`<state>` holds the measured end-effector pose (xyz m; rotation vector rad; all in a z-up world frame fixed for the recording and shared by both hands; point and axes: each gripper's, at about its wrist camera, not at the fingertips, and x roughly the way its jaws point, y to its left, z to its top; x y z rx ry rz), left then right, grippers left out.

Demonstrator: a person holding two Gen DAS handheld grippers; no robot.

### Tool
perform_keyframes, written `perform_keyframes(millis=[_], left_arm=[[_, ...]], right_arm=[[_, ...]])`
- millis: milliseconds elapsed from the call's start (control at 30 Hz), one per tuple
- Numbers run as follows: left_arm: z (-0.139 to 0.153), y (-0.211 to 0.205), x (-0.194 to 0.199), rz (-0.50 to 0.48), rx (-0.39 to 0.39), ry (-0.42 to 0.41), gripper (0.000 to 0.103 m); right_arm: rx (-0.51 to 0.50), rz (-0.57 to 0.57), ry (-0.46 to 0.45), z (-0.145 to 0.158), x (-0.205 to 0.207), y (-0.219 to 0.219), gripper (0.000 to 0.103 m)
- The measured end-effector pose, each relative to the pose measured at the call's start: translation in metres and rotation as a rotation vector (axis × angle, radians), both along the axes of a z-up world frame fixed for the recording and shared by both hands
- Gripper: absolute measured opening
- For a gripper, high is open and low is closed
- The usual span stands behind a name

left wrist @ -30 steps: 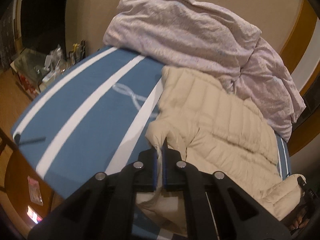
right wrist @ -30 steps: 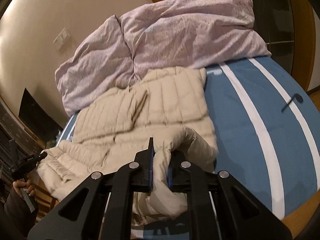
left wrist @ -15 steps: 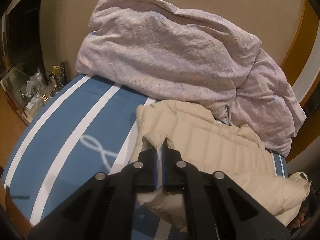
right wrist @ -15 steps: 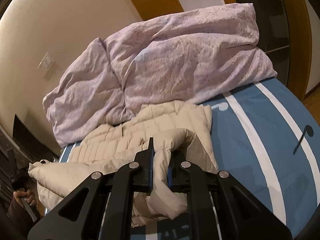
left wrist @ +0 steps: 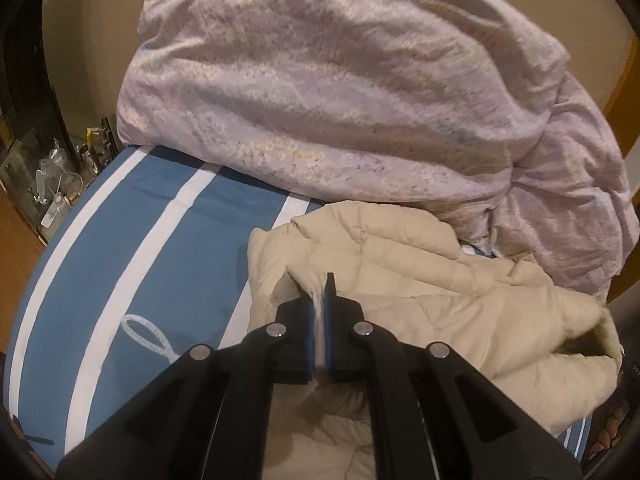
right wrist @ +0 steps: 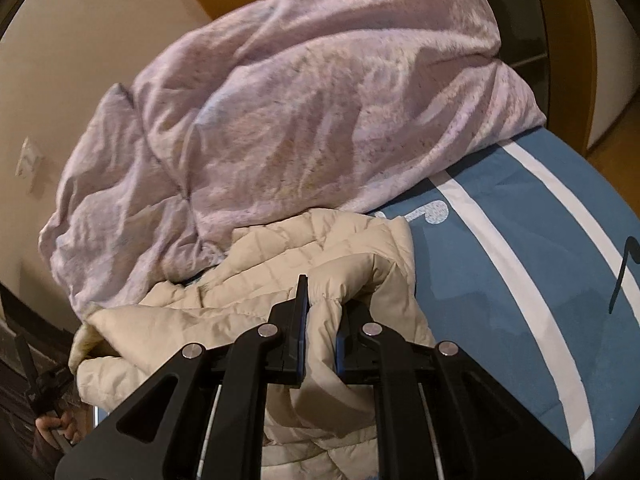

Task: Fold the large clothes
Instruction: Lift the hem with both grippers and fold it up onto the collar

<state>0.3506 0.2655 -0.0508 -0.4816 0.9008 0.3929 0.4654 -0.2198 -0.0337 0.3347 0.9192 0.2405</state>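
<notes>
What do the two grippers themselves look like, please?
Both match. The left gripper and right gripper have matte black angular linkage arms with slot cut-outs, round silver pivot pins, and flat black fingers lined with blue pads. No cables, markings or sleeves are visible.

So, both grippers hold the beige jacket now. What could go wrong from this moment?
1. The left gripper pinches only a thin edge of the puffy jacket, so the fabric may slip out.
2. The jacket lies close against the lilac duvet; the fold could catch or drag it.
3. The right gripper holds a thick bunch, so the fold may end uneven.
</notes>
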Motion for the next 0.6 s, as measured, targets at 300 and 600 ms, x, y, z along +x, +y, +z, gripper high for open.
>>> perform_keyframes(millis=[300, 600], left_arm=[[-0.030, 0.006, 0.028, 0.009, -0.015, 0.053, 0.007], [-0.047, 0.013, 0.057, 0.035, -0.025, 0.107, 0.019]], right_arm=[[-0.006, -0.027, 0.082, -0.029, 0.035, 0.009, 0.012], [0.066, -0.056, 0.141, -0.057, 0.065, 0.007, 0.065]])
